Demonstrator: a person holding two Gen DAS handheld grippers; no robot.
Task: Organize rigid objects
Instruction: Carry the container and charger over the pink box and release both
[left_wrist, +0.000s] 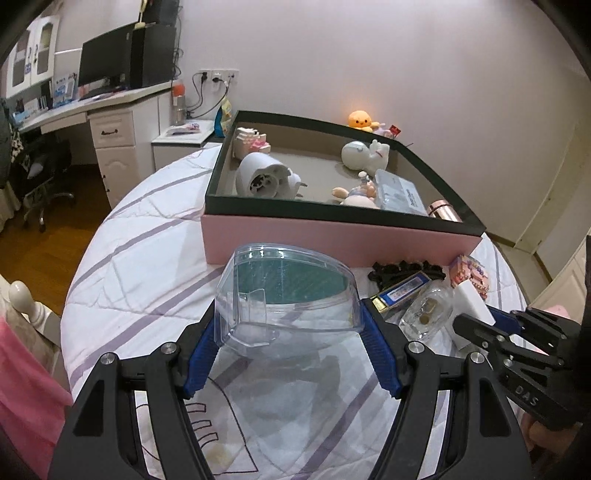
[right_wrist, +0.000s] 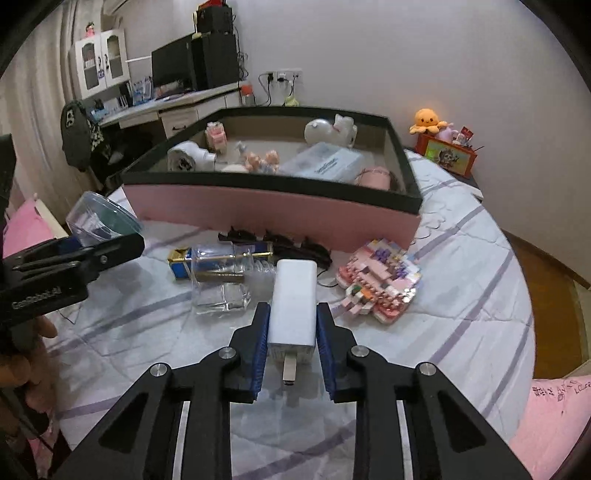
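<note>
Left gripper (left_wrist: 288, 325): clamped on the clear plastic container (left_wrist: 286, 295); my blue pads (left_wrist: 201, 350) press its two sides and I hold it raised over the bedspread (left_wrist: 147, 236), in front of the pink box.
Right gripper (right_wrist: 291, 332): closed on the white charger block (right_wrist: 293, 302); I see its metal plug end (right_wrist: 290, 371) pointing back toward my camera, pads flush on both long sides.
Pink box (left_wrist: 332, 240): large, dark-rimmed, open on top, sitting on the bedspread just beyond both grippers.
Box contents: a white round appliance (left_wrist: 264, 177) at the left, a white plush toy (left_wrist: 364, 155) at the back, a small pink block model (left_wrist: 251, 142) in the far left corner, a clear lidded case (left_wrist: 399, 194), small dolls (left_wrist: 354, 192) beside it, and a rose-coloured cylinder (left_wrist: 443, 210) at the right wall.
Loose items on the bedspread: a blue and gold box (right_wrist: 181, 264), a clear glass bottle (right_wrist: 221, 288) lying across it, a black hair claw (right_wrist: 280, 243) close to the box's front wall, and a pink block house (right_wrist: 380, 284) lying to the right of the charger.
Surroundings: an orange plush octopus (right_wrist: 428, 118) by the wall and a desk with a monitor (left_wrist: 103, 66) at the left.
</note>
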